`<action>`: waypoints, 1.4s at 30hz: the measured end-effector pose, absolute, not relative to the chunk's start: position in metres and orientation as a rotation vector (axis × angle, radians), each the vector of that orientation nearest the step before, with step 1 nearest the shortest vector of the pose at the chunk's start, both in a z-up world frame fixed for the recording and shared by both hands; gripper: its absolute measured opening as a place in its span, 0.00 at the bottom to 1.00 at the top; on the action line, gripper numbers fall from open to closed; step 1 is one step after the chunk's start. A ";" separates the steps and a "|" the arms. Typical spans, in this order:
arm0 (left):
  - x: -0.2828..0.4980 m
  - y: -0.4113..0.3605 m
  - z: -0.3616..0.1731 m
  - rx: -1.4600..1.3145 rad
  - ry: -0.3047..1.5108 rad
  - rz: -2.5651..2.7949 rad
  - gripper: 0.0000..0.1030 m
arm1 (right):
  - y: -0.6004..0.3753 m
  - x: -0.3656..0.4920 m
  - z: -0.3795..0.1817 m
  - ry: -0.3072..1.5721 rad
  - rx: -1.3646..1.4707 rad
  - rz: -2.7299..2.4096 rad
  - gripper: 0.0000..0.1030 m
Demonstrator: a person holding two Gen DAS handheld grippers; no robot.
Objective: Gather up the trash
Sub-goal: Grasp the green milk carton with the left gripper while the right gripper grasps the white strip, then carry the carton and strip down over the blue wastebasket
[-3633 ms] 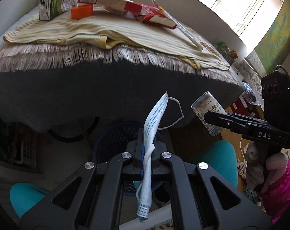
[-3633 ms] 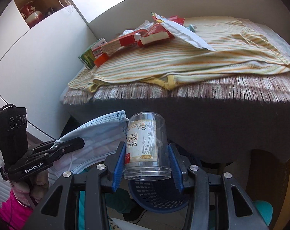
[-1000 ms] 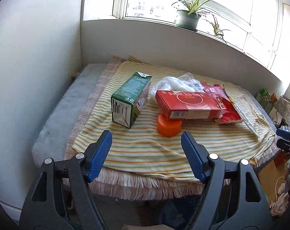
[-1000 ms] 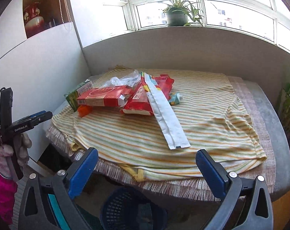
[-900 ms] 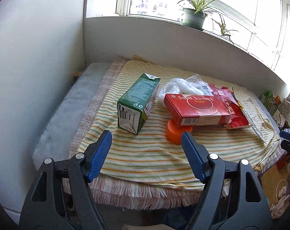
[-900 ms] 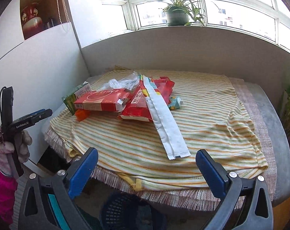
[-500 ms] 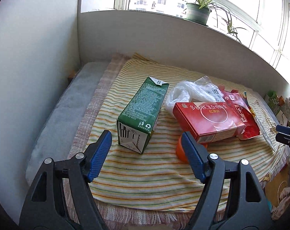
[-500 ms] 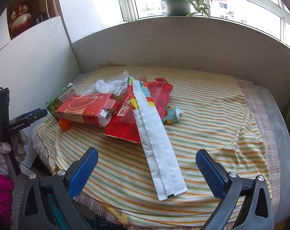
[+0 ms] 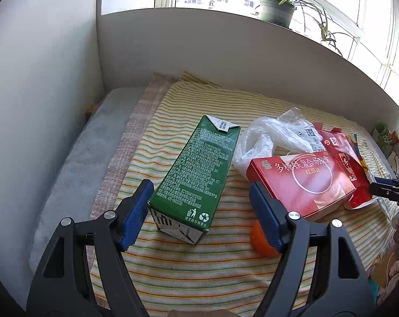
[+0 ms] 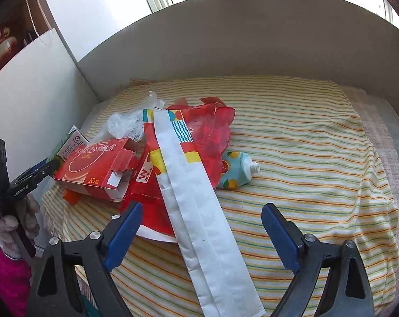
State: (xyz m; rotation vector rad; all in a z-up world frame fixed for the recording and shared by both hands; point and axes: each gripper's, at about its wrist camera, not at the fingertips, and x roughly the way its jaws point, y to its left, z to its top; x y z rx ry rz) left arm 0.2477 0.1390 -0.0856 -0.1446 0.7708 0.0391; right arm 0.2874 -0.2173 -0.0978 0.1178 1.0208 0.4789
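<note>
The left gripper, jaws apart, should straddle the green carton squarely. The right gripper, closing but still empty, should pinch the white wrapper near the cloth's front edge.

Grey padded bench under a striped cloth strewn with trash.

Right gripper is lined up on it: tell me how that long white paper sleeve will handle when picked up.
The white paper sleeve looks flat and thin, so probably light and floppy, drooping at both ends. It lies across the red bag, so lifting may drag that along.
</note>
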 end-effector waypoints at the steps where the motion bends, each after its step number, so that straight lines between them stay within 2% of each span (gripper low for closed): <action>1: 0.249 0.140 -0.087 -0.151 0.771 0.041 0.75 | -0.217 0.288 -0.100 1.028 0.121 0.476 0.84; 7: 0.252 0.148 -0.093 -0.211 0.772 0.037 0.73 | -0.220 0.290 -0.103 1.038 0.145 0.476 0.75; 9: 0.253 0.147 -0.095 -0.210 0.783 0.037 0.58 | -0.221 0.290 -0.103 1.041 0.153 0.479 0.71; 11: 0.253 0.146 -0.097 -0.202 0.793 0.036 0.48 | -0.222 0.290 -0.103 1.045 0.155 0.482 0.68; 14: 0.252 0.146 -0.098 -0.213 0.794 0.033 0.41 | -0.220 0.289 -0.103 1.049 0.149 0.491 0.59; 15: 0.252 0.147 -0.099 -0.220 0.795 0.031 0.40 | -0.220 0.288 -0.103 1.051 0.151 0.494 0.54; 25: 0.240 0.153 -0.090 -0.233 0.765 0.048 0.40 | -0.223 0.279 -0.101 1.048 0.186 0.503 0.32; 26: 0.239 0.154 -0.088 -0.236 0.761 0.050 0.40 | -0.224 0.278 -0.100 1.047 0.192 0.504 0.24; 30: 0.230 0.155 -0.081 -0.230 0.746 0.061 0.40 | -0.230 0.274 -0.095 1.033 0.213 0.498 0.15; 36: 0.212 0.155 -0.070 -0.244 0.722 0.057 0.40 | -0.241 0.268 -0.086 1.003 0.253 0.494 0.10; 42: 0.186 0.146 -0.057 -0.234 0.695 0.034 0.40 | -0.249 0.250 -0.072 0.968 0.282 0.506 0.10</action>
